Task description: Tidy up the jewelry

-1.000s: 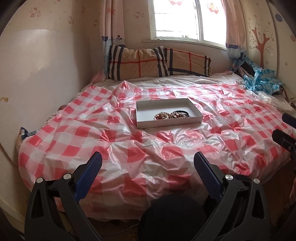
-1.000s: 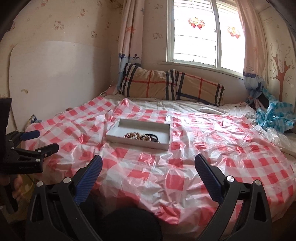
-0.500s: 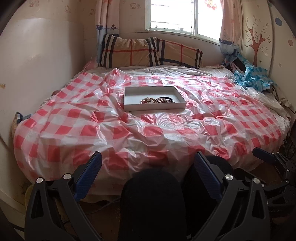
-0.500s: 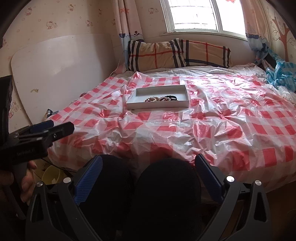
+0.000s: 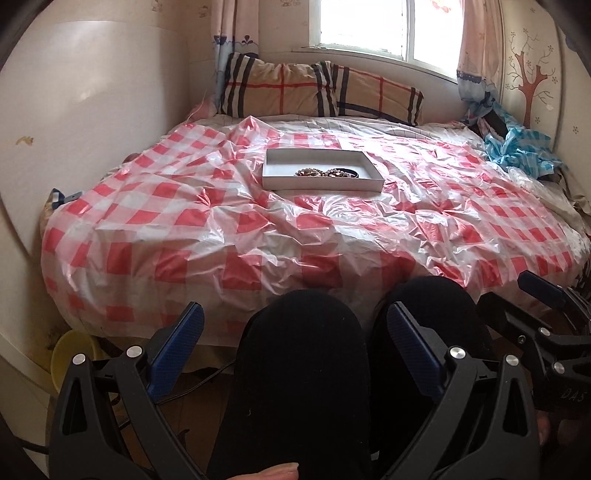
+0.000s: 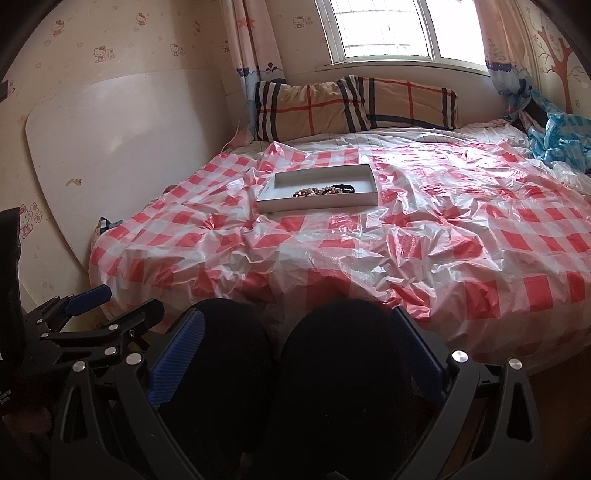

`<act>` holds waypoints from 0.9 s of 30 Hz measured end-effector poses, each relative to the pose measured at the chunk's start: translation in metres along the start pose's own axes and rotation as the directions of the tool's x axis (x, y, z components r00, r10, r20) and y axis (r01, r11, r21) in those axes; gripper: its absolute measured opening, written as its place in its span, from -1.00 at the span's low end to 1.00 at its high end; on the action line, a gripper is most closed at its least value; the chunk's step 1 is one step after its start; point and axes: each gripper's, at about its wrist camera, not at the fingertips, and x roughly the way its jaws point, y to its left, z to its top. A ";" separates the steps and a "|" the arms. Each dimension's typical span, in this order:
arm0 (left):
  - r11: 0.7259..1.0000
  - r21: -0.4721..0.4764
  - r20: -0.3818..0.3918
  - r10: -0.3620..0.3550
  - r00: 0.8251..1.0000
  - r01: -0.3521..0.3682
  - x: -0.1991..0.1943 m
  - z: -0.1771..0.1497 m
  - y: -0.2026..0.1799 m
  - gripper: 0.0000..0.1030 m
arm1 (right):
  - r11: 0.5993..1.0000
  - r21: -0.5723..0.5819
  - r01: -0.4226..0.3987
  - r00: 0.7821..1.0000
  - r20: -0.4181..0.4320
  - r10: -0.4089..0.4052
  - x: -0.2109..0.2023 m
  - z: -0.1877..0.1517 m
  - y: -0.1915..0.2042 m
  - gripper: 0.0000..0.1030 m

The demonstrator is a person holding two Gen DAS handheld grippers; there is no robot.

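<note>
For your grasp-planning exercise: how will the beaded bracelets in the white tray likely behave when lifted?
The beaded bracelets lie slumped in loose loops, so they will probably droop and swing. Small rounded beads may slip between fingers. They overlap in the white tray, so one might drag another.

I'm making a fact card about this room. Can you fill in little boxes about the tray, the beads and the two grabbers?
tray: white tray, on the checked sheet on the bed
in tray: bead bracelets, a black band
left gripper: open, empty, over the knees
right gripper: open, empty, over the knees
behind tray: plaid pillows, window
</note>
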 end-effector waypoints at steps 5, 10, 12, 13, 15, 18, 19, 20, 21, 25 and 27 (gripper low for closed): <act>1.000 0.009 -0.016 0.001 1.000 -0.001 -0.003 -0.008 -0.003 0.85 | 1.000 -0.011 0.001 1.000 -0.014 -0.001 -0.003 -0.008 0.005 0.86; 1.000 0.011 -0.017 -0.004 1.000 0.004 -0.009 -0.012 -0.004 0.85 | 1.000 -0.008 0.002 1.000 -0.005 -0.002 -0.010 -0.012 0.006 0.86; 1.000 0.008 -0.011 -0.005 1.000 0.005 -0.010 -0.013 -0.005 0.85 | 1.000 -0.008 0.002 1.000 -0.004 -0.002 -0.010 -0.011 0.006 0.86; 1.000 0.005 -0.009 -0.006 1.000 0.006 -0.011 -0.013 -0.005 0.85 | 1.000 -0.009 0.002 1.000 -0.004 -0.002 -0.010 -0.011 0.006 0.86; 1.000 -0.002 -0.009 -0.005 1.000 0.005 -0.011 -0.013 -0.003 0.85 | 1.000 -0.010 0.003 1.000 -0.005 -0.003 -0.010 -0.011 0.006 0.86; 1.000 -0.011 -0.015 -0.003 1.000 0.002 -0.009 -0.014 -0.001 0.85 | 1.000 -0.011 0.005 1.000 -0.010 -0.005 -0.009 -0.011 0.006 0.86; 1.000 -0.011 -0.017 -0.001 1.000 0.000 -0.009 -0.014 -0.001 0.85 | 1.000 -0.010 0.005 1.000 -0.013 -0.005 -0.008 -0.011 0.006 0.86; 1.000 -0.012 -0.019 0.001 1.000 -0.001 -0.008 -0.014 -0.001 0.85 | 1.000 -0.009 0.005 1.000 -0.014 -0.005 -0.007 -0.012 0.006 0.86; 1.000 -0.012 -0.020 0.003 1.000 -0.003 -0.007 -0.013 -0.001 0.85 | 1.000 -0.008 0.006 1.000 -0.016 -0.006 -0.007 -0.012 0.005 0.86; 1.000 -0.009 -0.023 0.003 1.000 -0.003 -0.006 -0.013 -0.001 0.85 | 1.000 -0.007 0.006 1.000 -0.020 -0.006 -0.005 -0.013 0.004 0.86; 1.000 -0.007 -0.026 0.004 1.000 -0.004 -0.004 -0.014 0.000 0.85 | 1.000 -0.008 0.006 1.000 -0.020 -0.006 -0.005 -0.014 0.004 0.86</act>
